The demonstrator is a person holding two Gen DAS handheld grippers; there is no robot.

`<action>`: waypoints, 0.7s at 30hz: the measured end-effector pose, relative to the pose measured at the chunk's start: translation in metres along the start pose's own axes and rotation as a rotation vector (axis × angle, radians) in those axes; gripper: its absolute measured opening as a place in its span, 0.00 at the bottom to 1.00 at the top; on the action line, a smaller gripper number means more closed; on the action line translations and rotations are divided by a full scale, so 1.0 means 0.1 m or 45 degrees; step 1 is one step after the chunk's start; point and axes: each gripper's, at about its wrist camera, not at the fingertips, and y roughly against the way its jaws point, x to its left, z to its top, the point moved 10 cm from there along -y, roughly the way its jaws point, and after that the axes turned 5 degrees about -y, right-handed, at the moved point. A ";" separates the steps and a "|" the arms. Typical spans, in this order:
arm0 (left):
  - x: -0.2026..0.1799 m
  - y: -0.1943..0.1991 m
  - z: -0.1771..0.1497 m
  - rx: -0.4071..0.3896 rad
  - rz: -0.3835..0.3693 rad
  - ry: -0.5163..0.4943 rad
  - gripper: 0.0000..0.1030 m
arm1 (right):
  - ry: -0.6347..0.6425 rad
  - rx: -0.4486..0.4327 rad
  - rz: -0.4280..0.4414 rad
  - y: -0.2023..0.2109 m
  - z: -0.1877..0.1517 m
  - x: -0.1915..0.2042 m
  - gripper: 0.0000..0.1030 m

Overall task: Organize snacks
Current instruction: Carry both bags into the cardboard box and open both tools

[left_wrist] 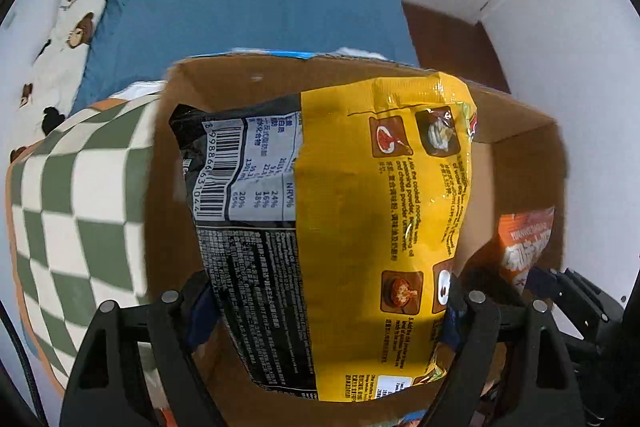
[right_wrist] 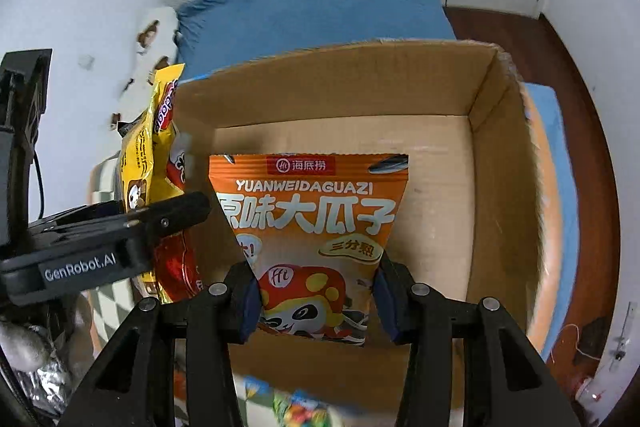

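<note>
Landmark: the open cardboard box (right_wrist: 500, 163) stood on the bed, and every place below was given relative to it.
Yellow noodle packet (left_wrist: 360, 227): it hung above the box's left part, its printed back turned to the left wrist camera, its lower end between the left tool's pads.
Orange seed packet (right_wrist: 312, 227): it hung above the box's open middle, front label facing the right wrist camera, not yet resting on the box floor.
Left tool (left_wrist: 320, 311): its jaws stood fairly wide yet were clamped on the yellow noodle packet across its width.
Right tool (right_wrist: 316, 301): its jaws were drawn in narrow and gripped the orange seed packet by its lower end.
Box contents: the floor seen past the two packets looked bare; whether anything lay under them could not be told.
Done so far: judging by the view, both packets had been picked up and brought over the box.
Left to do: both packets remained to be lowered in and let go; a colourful packet (right_wrist: 304, 409) blurred outside the box's near wall probably waited its turn.
Surroundings: a green checked cushion (left_wrist: 80, 207) lay just left of the box, a blue sheet (left_wrist: 248, 3) stretched beyond its far wall, and a bear-print pillow (left_wrist: 68, 27) lay further left still.
</note>
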 end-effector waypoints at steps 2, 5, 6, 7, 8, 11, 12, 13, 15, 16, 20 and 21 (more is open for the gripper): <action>-0.01 -0.13 0.13 0.034 0.004 -0.017 0.82 | -0.008 0.036 -0.026 -0.21 0.13 -0.09 0.48; 0.01 -0.36 0.16 0.041 0.038 -0.080 0.82 | -0.006 0.071 -0.053 -0.44 0.25 -0.14 0.48; 0.06 -0.44 0.15 0.050 0.038 -0.085 0.82 | 0.006 0.078 -0.071 -0.51 0.30 -0.18 0.48; 0.00 -0.49 0.26 0.051 0.035 -0.084 0.82 | 0.007 0.081 -0.079 -0.55 0.34 -0.20 0.48; -0.01 -0.52 0.25 0.064 0.032 -0.072 0.82 | 0.010 0.089 -0.086 -0.60 0.37 -0.22 0.48; -0.01 -0.69 0.30 0.080 0.014 -0.047 0.82 | 0.025 0.118 -0.095 -0.75 0.42 -0.27 0.49; -0.05 -0.68 0.29 0.078 0.013 -0.044 0.82 | 0.024 0.145 -0.091 -0.81 0.43 -0.29 0.51; -0.05 -0.69 0.30 0.076 0.014 -0.043 0.83 | 0.019 0.160 -0.093 -0.85 0.42 -0.31 0.54; -0.06 -0.69 0.25 0.078 0.019 -0.042 0.85 | 0.025 0.176 -0.136 -0.94 0.43 -0.40 0.83; -0.03 -0.70 0.22 0.082 0.020 -0.044 0.87 | 0.031 0.173 -0.152 -1.03 0.47 -0.40 0.88; 0.08 -0.76 0.11 0.072 0.013 -0.048 0.93 | 0.022 0.172 -0.154 -1.08 0.38 -0.48 0.91; 0.11 -0.75 0.07 0.061 0.019 -0.050 0.93 | 0.016 0.168 -0.153 -1.08 0.38 -0.50 0.92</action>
